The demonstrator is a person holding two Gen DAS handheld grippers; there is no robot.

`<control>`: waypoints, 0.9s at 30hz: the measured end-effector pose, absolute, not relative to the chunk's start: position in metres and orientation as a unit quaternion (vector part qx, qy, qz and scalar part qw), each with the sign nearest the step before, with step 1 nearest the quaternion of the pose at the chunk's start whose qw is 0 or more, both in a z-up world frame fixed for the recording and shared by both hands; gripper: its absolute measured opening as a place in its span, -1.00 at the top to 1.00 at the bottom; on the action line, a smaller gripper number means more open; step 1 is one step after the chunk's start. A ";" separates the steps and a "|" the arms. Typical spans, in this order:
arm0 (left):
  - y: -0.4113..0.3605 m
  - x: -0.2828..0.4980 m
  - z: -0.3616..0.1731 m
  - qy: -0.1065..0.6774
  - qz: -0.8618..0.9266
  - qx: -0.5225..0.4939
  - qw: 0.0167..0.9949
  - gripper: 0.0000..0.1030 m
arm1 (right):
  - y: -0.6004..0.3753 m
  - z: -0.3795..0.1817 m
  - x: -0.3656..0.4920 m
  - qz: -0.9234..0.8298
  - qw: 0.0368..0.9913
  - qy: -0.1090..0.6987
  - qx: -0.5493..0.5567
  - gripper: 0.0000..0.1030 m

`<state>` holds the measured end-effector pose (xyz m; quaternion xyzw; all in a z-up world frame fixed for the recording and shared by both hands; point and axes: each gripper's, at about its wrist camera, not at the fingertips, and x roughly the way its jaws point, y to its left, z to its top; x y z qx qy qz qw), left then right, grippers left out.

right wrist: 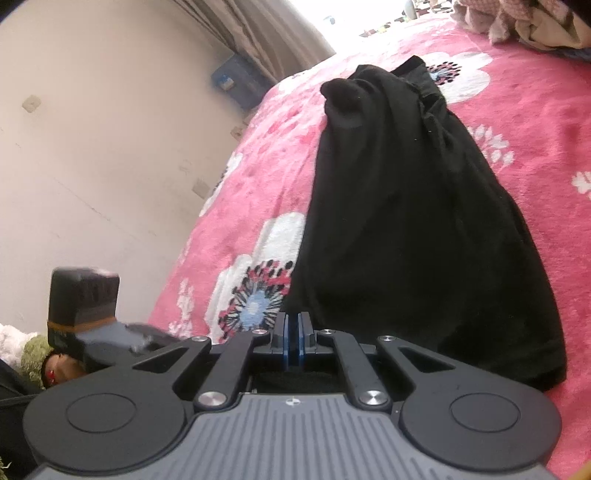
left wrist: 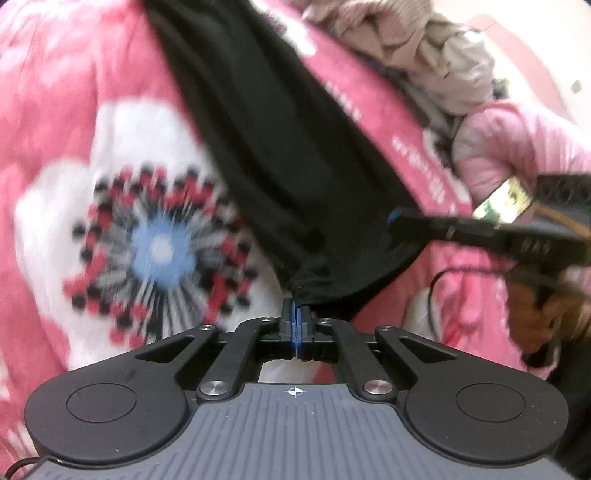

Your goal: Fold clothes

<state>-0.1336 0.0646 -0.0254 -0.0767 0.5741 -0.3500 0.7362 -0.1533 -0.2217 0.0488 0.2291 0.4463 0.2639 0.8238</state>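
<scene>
Two grippers each pinch one black garment [right wrist: 413, 221] that lies stretched over a pink blanket [right wrist: 535, 122]. The blanket has big white flowers with blue middles and red and black dots around them.

The left gripper [left wrist: 295, 314] has its blue pads pressed tight together, and a bunched corner of the black cloth is caught between them. From that pinch the cloth fans out and runs up and away across the blanket. This view is blurry, so small things are hard to make out.

The right gripper [right wrist: 294, 328] is almost fully closed too, with only a thin gap between its blue pads. The near edge of the black cloth sits in that gap and lies dark under the jaws — the gripper has hold of it. From there the garment spreads wide and gets narrow at the far end, where it rises in a soft rounded bump.

In the left wrist view, the other gripper comes in from the right side, with a person's pink sleeve [left wrist: 517, 147] behind it. A heap of beige clothes [left wrist: 424, 48] sits on the blanket at the far side, well apart from the black garment. Beside the bed there is a pale wall [right wrist: 92, 129] and a grey curtain [right wrist: 266, 29].
</scene>
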 end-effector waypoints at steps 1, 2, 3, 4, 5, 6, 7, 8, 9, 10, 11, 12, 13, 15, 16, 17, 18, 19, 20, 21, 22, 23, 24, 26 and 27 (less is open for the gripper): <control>0.065 -0.136 -0.031 0.582 -0.352 -0.074 0.729 1.00 | -0.224 0.049 -0.153 0.257 0.826 0.447 0.228 0.90; 0.065 -0.140 -0.035 0.589 -0.358 -0.072 0.721 1.00 | -0.228 0.049 -0.153 0.249 0.828 0.448 0.228 0.90; 0.065 -0.143 -0.039 0.595 -0.365 -0.068 0.713 1.00 | -0.232 0.048 -0.153 0.240 0.830 0.449 0.227 0.90; 0.064 -0.147 -0.041 0.599 -0.377 -0.060 0.704 1.00 | -0.235 0.048 -0.152 0.231 0.833 0.449 0.225 0.87; 0.063 -0.150 -0.042 0.602 -0.390 -0.050 0.694 1.00 | -0.241 0.049 -0.151 0.219 0.837 0.450 0.223 0.86; 0.062 -0.153 -0.044 0.605 -0.403 -0.040 0.685 1.00 | -0.247 0.049 -0.151 0.207 0.840 0.449 0.224 0.85; 0.062 -0.154 -0.043 0.605 -0.416 -0.036 0.678 1.00 | -0.254 0.050 -0.150 0.193 0.843 0.448 0.225 0.83; 0.064 -0.152 -0.040 0.600 -0.423 -0.035 0.678 1.00 | -0.263 0.051 -0.149 0.175 0.847 0.449 0.224 0.75; 0.067 -0.150 -0.036 0.594 -0.428 -0.034 0.680 1.00 | -0.271 0.051 -0.147 0.155 0.850 0.451 0.225 0.69; 0.069 -0.146 -0.030 0.584 -0.433 -0.034 0.686 0.97 | -0.281 0.050 -0.145 0.134 0.851 0.453 0.228 0.45; 0.073 -0.141 -0.026 0.575 -0.431 -0.040 0.694 0.82 | -0.291 0.048 -0.142 0.117 0.850 0.456 0.238 0.27; 0.077 -0.135 -0.022 0.568 -0.425 -0.049 0.703 0.59 | -0.301 0.045 -0.140 0.103 0.846 0.459 0.252 0.25; 0.081 -0.128 -0.020 0.562 -0.415 -0.061 0.713 0.49 | -0.310 0.041 -0.138 0.092 0.840 0.464 0.266 0.23; 0.084 -0.115 -0.020 0.553 -0.396 -0.084 0.728 0.39 | -0.326 0.031 -0.131 0.072 0.824 0.479 0.293 0.17; 0.083 -0.109 -0.022 0.553 -0.389 -0.092 0.731 0.38 | -0.331 0.026 -0.128 0.064 0.818 0.486 0.302 0.16; 0.080 -0.103 -0.024 0.555 -0.384 -0.102 0.731 0.35 | -0.336 0.021 -0.125 0.058 0.813 0.491 0.309 0.16; 0.076 -0.098 -0.029 0.560 -0.380 -0.112 0.728 0.34 | -0.339 0.017 -0.122 0.055 0.809 0.494 0.314 0.16; 0.072 -0.093 -0.034 0.567 -0.372 -0.121 0.725 0.34 | -0.341 0.012 -0.118 0.054 0.806 0.497 0.318 0.16; 0.069 -0.090 -0.038 0.574 -0.365 -0.129 0.722 0.34 | -0.342 0.008 -0.114 0.056 0.802 0.500 0.321 0.17; 0.067 -0.089 -0.043 0.580 -0.359 -0.136 0.719 0.35 | -0.342 0.005 -0.111 0.057 0.800 0.503 0.322 0.17; 0.064 -0.088 -0.048 0.586 -0.352 -0.144 0.715 0.37 | -0.342 0.004 -0.110 0.059 0.799 0.504 0.322 0.15; 0.062 -0.089 -0.049 0.588 -0.350 -0.145 0.715 0.41 | -0.341 0.004 -0.110 0.065 0.798 0.507 0.319 0.16; 0.061 -0.090 -0.049 0.588 -0.349 -0.144 0.715 0.56 | -0.341 0.005 -0.110 0.072 0.797 0.510 0.315 0.16; 0.060 -0.093 -0.049 0.596 -0.349 -0.147 0.708 0.82 | -0.338 0.005 -0.114 0.093 0.786 0.524 0.316 0.22; 0.063 -0.094 -0.049 0.604 -0.348 -0.159 0.699 0.83 | -0.336 0.004 -0.117 0.101 0.778 0.533 0.316 0.23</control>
